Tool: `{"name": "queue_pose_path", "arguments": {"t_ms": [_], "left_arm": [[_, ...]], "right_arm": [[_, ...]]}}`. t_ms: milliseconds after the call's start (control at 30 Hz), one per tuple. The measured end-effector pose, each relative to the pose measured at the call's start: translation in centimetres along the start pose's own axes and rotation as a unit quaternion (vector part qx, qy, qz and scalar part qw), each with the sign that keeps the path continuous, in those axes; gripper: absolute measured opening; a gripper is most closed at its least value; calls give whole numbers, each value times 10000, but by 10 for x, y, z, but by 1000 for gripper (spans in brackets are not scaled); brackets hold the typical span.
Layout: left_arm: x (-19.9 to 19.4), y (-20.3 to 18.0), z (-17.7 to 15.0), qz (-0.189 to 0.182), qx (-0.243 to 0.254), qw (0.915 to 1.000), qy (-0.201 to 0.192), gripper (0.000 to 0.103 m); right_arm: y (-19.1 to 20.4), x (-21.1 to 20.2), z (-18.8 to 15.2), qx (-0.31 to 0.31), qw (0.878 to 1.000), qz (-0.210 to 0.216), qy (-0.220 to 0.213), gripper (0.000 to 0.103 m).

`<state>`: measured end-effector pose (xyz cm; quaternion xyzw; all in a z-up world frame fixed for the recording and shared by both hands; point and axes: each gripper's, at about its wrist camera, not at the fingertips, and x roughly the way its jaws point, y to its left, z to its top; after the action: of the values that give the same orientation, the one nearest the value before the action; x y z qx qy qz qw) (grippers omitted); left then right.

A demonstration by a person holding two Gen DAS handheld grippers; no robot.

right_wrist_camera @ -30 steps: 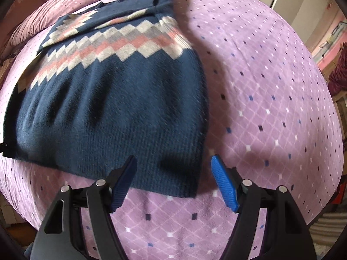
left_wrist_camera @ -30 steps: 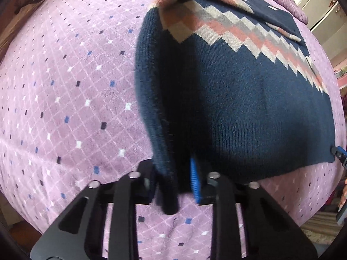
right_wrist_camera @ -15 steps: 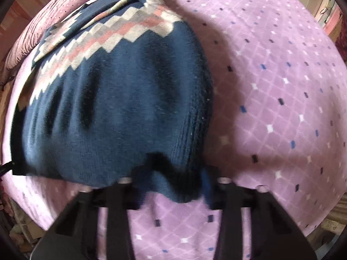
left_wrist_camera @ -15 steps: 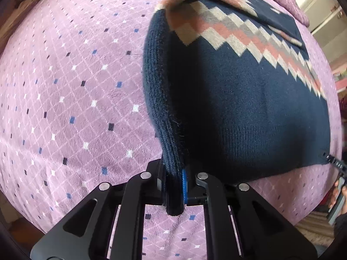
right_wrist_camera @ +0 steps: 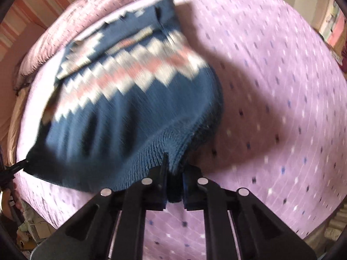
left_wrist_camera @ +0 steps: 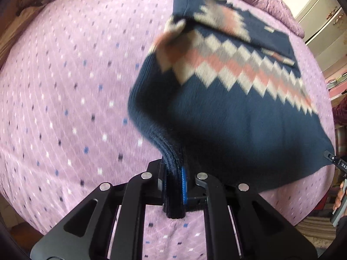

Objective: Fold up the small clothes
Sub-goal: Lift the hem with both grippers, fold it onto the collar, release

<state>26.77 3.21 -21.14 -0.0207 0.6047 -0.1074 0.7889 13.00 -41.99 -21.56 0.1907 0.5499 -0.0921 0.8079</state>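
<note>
I have the left claw (left_wrist_camera: 174, 186) and right claw (right_wrist_camera: 175, 187) each clamped on a hem corner of the sweater (left_wrist_camera: 227, 112), raised off the bed (left_wrist_camera: 65, 86). Uneven lifting could skew the fold; thick knit might slip free.

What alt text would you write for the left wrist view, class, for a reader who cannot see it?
The left tool is shut on the near hem corner of a navy sweater with a pink, grey and cream zigzag band, lifting that corner off a purple diamond-patterned bedspread. The picture is blurred by motion, and the far part of the sweater lies on the bed.
</note>
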Motion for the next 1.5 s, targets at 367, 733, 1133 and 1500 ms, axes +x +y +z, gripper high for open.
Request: {"name": "queue_pose_path", "arguments": {"t_ms": [367,733,1133,1500], "left_arm": [[-8,-16,98,82,-51,9966,-820,8],[-7,-27,222,208,-46,9854,-1690,8],[68,-64,341,577,442,9828,-1699,8],[98,-55,342,581,708,9861,-1385,30]], "right_arm": [[37,-7,120,-166,9939,261,-1060,9],[64,4,245,-407,9827,191,-1796,9],[67,104,349,-248,9891,-134,-1449,9],[63,138,355,-468,9904,-120,-1298,46]]}}
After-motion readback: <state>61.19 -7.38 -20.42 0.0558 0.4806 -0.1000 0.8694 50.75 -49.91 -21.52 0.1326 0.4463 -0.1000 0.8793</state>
